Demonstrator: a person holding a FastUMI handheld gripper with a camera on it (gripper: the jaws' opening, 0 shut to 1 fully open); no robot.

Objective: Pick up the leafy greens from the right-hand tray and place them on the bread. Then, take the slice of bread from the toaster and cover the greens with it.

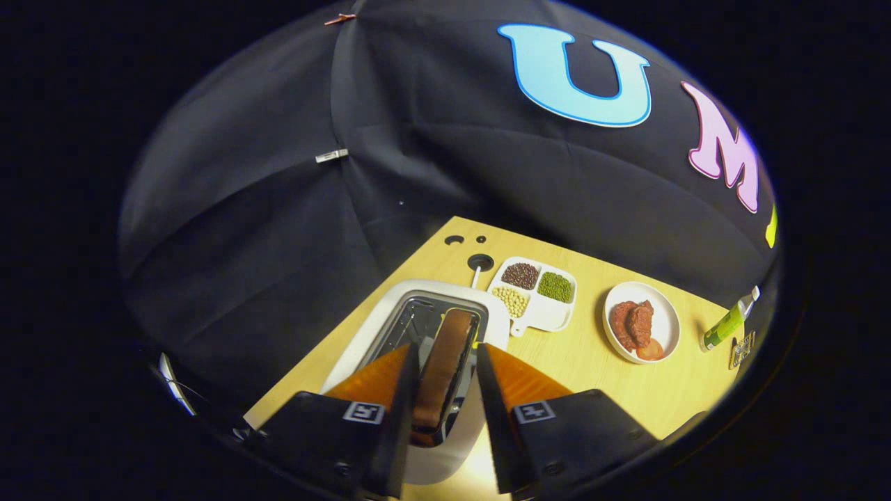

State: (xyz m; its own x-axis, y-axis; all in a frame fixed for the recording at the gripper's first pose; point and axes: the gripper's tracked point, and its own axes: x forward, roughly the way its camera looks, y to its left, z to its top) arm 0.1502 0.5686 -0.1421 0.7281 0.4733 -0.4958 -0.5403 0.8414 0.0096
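A white toaster (390,306) stands on the wooden table (592,362), right under my gripper (447,346). A brown slice of bread (454,330) stands upright in the toaster's slot. My two fingers point down on either side of this slice, with their tips level with its top edge. The left finger lies close against the slice. A narrow gap shows between the slice and the right finger. The gripper is open around the bread and does not press on it.
Beyond the toaster lies a white divided tray (550,316) with brown, green and pale beans. To its right a white plate (665,320) holds reddish meat and a tomato slice. A green tube (727,323) lies near the table's right edge.
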